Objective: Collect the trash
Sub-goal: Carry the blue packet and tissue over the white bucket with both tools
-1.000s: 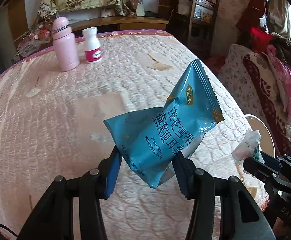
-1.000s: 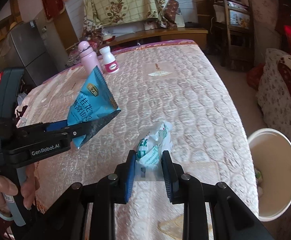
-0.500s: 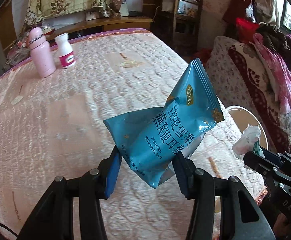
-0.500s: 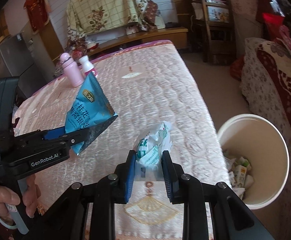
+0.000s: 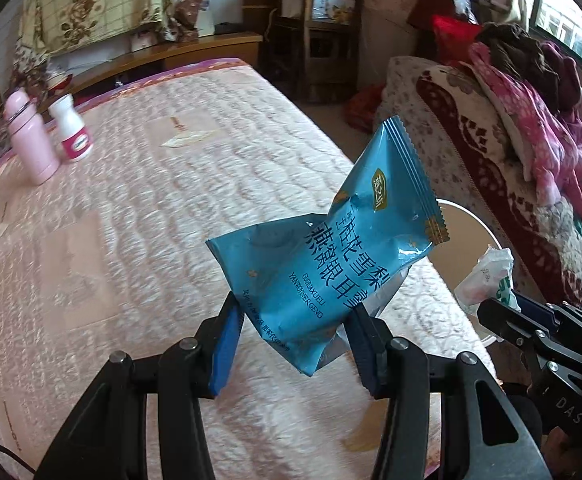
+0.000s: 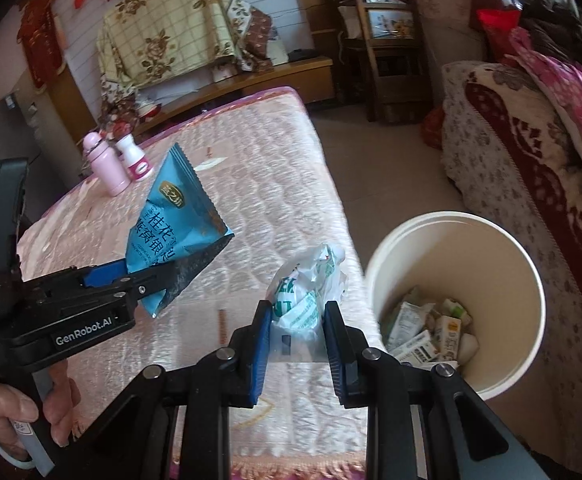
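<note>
Since the earlier frames both grippers have been carried toward the bed's right edge, so that more of the white bin (image 6: 457, 296) is seen, with cartons lying at its bottom. A pink quilted bedspread (image 5: 123, 216) covers the bed; at its far left a pink bottle (image 5: 31, 140) and a white bottle (image 5: 73, 130) are stood just beside each other. Behind the bed a wooden bench and a wooden chair (image 6: 379, 40) are seen. To the right of the bed a strip of bare floor (image 6: 383, 160) is left open, bounded by a patterned sofa (image 6: 531, 152) heaped with clothes. The bin is set on the floor against the bed's right edge. The left gripper (image 5: 295, 332) is clamped on a blue snack packet (image 5: 327, 248), held above the bedspread. The right gripper (image 6: 297, 320) is closed on a crumpled white-and-green wrapper (image 6: 307, 288), held over the bed's edge just left of the bin's rim.
</note>
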